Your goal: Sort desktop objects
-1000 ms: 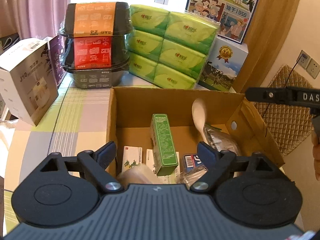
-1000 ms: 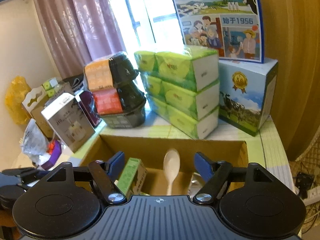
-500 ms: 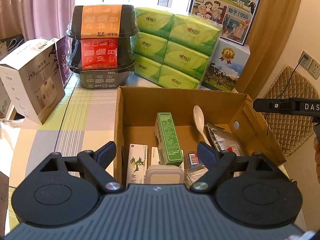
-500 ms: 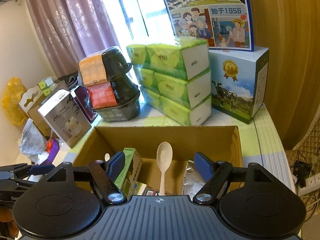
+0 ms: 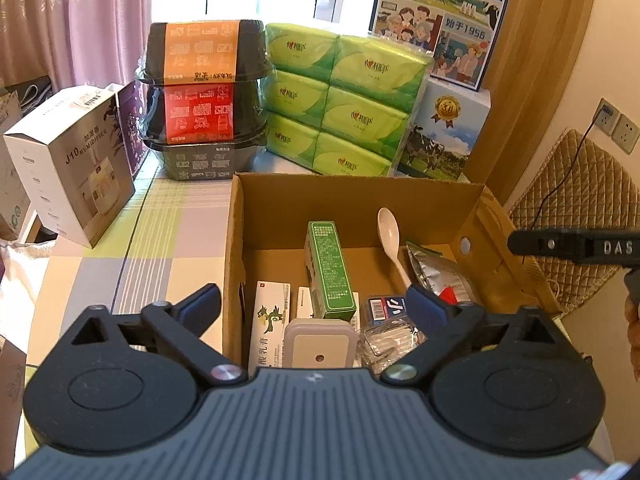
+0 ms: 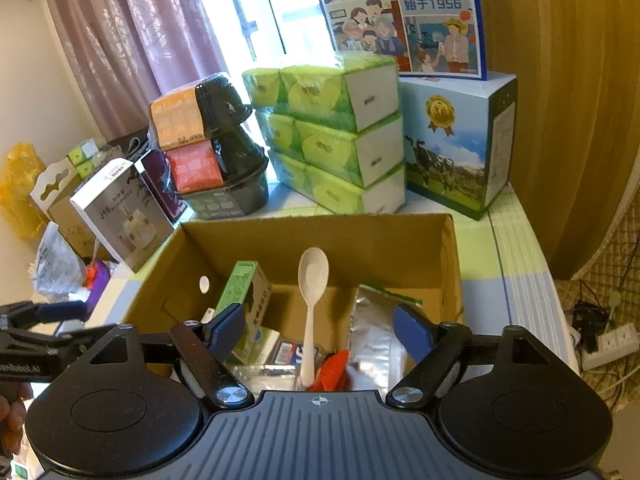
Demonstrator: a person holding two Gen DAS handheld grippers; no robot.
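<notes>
An open cardboard box (image 5: 264, 216) (image 6: 372, 236) stands on the checked tablecloth and holds the sorted items: a green carton (image 5: 330, 268) (image 6: 240, 288), a white spoon (image 5: 390, 232) (image 6: 313, 276), a silver foil pouch (image 5: 436, 268) (image 6: 372, 332), a white medicine box (image 5: 270, 324), a grey-lidded small container (image 5: 320, 344) and a clear plastic case (image 5: 390, 336). My left gripper (image 5: 316, 308) hangs open above the box's near edge, nothing between its fingers. My right gripper (image 6: 320, 328) is open too, over the box from its other side, empty.
Behind the box stand stacked black food bowls (image 5: 204, 104), green tissue packs (image 5: 344, 104) and a blue milk carton box (image 5: 444, 132). A white humidifier box (image 5: 68, 164) sits at the left. A quilted chair (image 5: 576, 200) and wall sockets (image 5: 616, 126) are at the right.
My left gripper has pulled back and up from the box, leaving the grey-lidded container lying inside. The right gripper has risen a little, showing more of the box.
</notes>
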